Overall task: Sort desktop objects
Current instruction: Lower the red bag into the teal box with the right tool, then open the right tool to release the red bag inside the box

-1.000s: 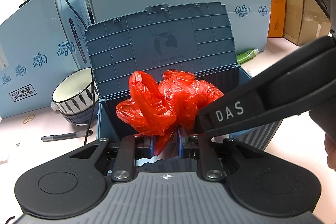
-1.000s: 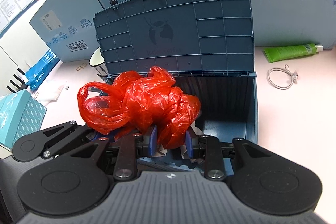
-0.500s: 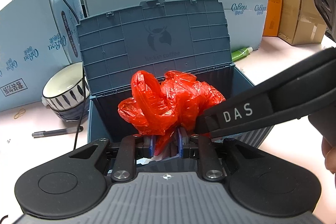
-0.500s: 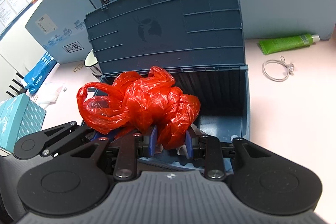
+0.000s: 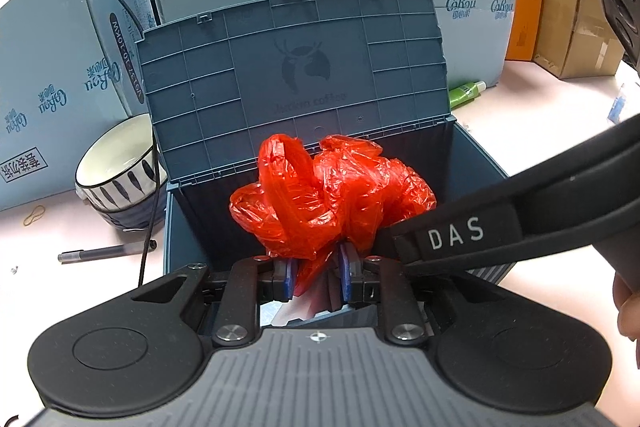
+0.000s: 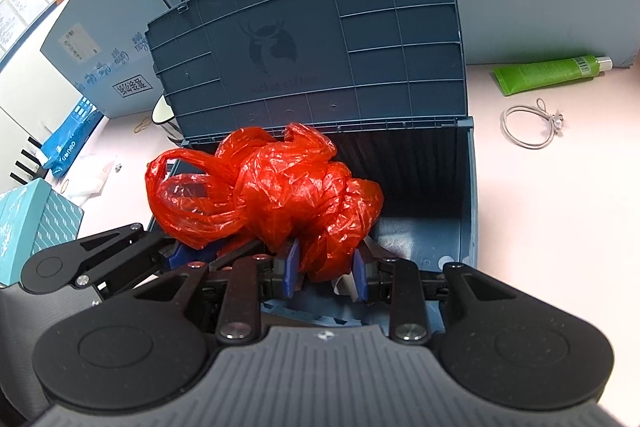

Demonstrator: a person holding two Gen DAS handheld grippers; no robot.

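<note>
Here, a crumpled red bag [image 5: 332,195] hangs over the open blue box [image 6: 468,187], whose lid [image 5: 296,79] stands upright behind. The left hand-held gripper [image 5: 318,275] and right hand-held gripper [image 6: 326,267] each pinch its lower folds between nearly closed blue pads. On the pink surface [image 6: 540,227]: a bowl [image 5: 116,171] and pen [image 5: 104,253] left of the box, a green tube [image 6: 548,73] and hair tie [image 6: 530,127] to its right.
</note>
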